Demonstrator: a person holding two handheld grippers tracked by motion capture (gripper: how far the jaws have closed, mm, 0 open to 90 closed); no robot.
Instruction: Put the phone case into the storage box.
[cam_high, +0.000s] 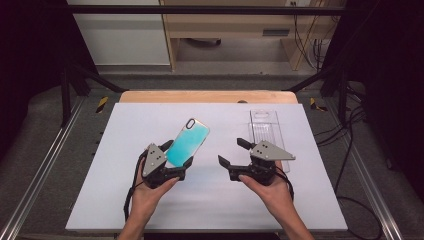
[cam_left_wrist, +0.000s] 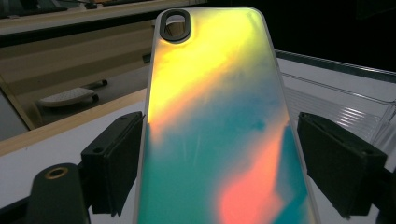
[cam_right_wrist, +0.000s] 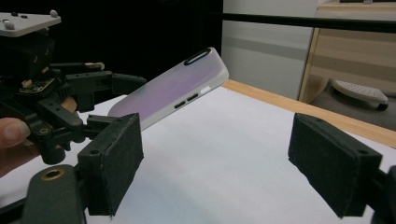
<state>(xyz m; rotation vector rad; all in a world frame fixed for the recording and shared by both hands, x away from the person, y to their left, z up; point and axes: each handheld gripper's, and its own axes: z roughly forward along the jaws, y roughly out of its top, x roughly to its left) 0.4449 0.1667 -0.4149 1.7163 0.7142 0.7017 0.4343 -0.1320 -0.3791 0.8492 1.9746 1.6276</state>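
Note:
A phone case (cam_high: 187, 141) with a shimmering teal back and a black camera cut-out is held tilted, its cut-out end raised and pointing away from me. My left gripper (cam_high: 177, 154) is shut on its lower end, one pad on each long side. In the left gripper view the phone case (cam_left_wrist: 219, 126) runs up between the two pads of my left gripper (cam_left_wrist: 229, 163). My right gripper (cam_high: 232, 151) hovers to the right of the case, open, with nothing between its jaws. In the right gripper view my right gripper (cam_right_wrist: 229, 163) faces the phone case (cam_right_wrist: 173, 95) side-on.
A white board (cam_high: 125, 165) covers the wooden table (cam_high: 200, 96). A clear plastic tray (cam_high: 265, 130) lies at the back right, just beyond my right gripper. Metal frame rails and cables run along both sides of the table.

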